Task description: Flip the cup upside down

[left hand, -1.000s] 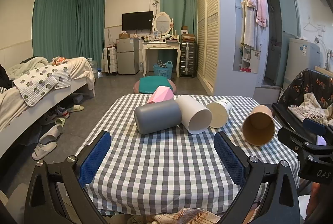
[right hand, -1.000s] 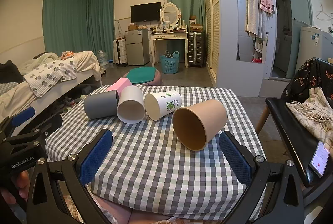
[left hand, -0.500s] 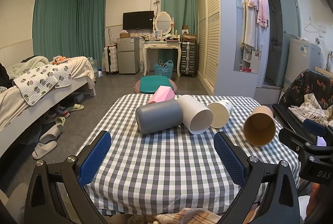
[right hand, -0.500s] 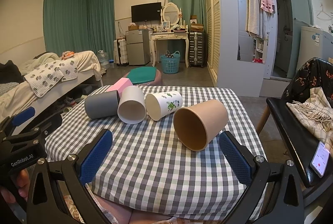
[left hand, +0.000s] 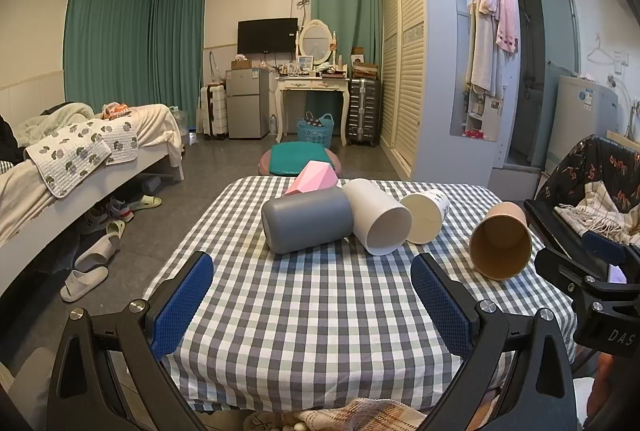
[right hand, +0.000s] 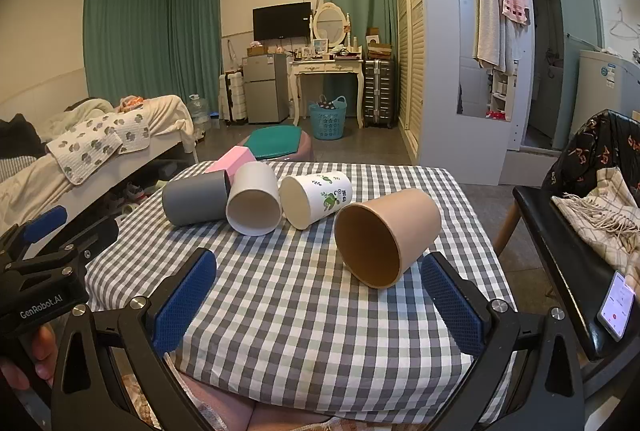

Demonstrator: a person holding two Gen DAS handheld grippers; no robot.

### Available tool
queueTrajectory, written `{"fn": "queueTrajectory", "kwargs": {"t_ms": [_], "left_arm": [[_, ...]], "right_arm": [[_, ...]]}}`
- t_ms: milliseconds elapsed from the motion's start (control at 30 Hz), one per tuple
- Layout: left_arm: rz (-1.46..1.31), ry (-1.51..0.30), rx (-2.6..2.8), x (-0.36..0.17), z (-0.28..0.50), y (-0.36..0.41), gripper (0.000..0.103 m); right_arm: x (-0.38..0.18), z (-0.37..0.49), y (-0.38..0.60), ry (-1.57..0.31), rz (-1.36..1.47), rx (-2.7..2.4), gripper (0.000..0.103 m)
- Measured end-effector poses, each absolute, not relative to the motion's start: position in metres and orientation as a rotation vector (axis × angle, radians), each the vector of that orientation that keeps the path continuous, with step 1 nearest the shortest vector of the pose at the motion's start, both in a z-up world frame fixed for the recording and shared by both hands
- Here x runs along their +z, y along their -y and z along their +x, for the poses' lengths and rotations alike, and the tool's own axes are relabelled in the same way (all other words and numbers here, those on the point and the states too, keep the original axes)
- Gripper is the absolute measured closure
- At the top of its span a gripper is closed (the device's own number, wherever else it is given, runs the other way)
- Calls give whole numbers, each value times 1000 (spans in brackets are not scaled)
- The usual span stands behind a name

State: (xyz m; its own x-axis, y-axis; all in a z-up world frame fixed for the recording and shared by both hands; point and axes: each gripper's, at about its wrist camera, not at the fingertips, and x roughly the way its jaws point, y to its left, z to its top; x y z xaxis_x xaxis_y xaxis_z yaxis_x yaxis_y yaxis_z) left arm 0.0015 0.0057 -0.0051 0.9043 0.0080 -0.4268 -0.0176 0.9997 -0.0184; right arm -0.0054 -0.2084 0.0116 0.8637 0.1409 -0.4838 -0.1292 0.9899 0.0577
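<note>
On the checked tablecloth [right hand: 304, 315] five items lie in a row, all on their sides: a pink faceted cup [right hand: 234, 159] at the far left, a grey cup [right hand: 196, 198], a white cup [right hand: 254, 205], a printed paper cup [right hand: 316, 198], and a brown paper cup [right hand: 386, 237] nearest the right edge.

The right gripper [right hand: 318, 295] hovers over the near part of the table with its blue-padded fingers [right hand: 184, 293] spread wide and nothing between them. The brown paper cup lies just ahead of the fingers, right of centre, its open mouth facing the camera; its rim sits close to the right pad without visible contact.

The left gripper [left hand: 312, 301] is likewise spread wide and empty. In its view the grey cup [left hand: 308, 225] and white cup [left hand: 378, 221] lie ahead between the finger lines, well clear of the pads, touching each other. The brown paper cup [left hand: 502, 241] lies outside the right pad.
</note>
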Motion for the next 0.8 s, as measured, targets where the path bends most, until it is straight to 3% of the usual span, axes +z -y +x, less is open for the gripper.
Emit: {"fn": "queueTrajectory", "kwargs": {"t_ms": [800], "left_arm": [[-23,-440,12,-5,2,-6,1]], "right_arm": [[9,-3,207,-513,24,142,0]]}}
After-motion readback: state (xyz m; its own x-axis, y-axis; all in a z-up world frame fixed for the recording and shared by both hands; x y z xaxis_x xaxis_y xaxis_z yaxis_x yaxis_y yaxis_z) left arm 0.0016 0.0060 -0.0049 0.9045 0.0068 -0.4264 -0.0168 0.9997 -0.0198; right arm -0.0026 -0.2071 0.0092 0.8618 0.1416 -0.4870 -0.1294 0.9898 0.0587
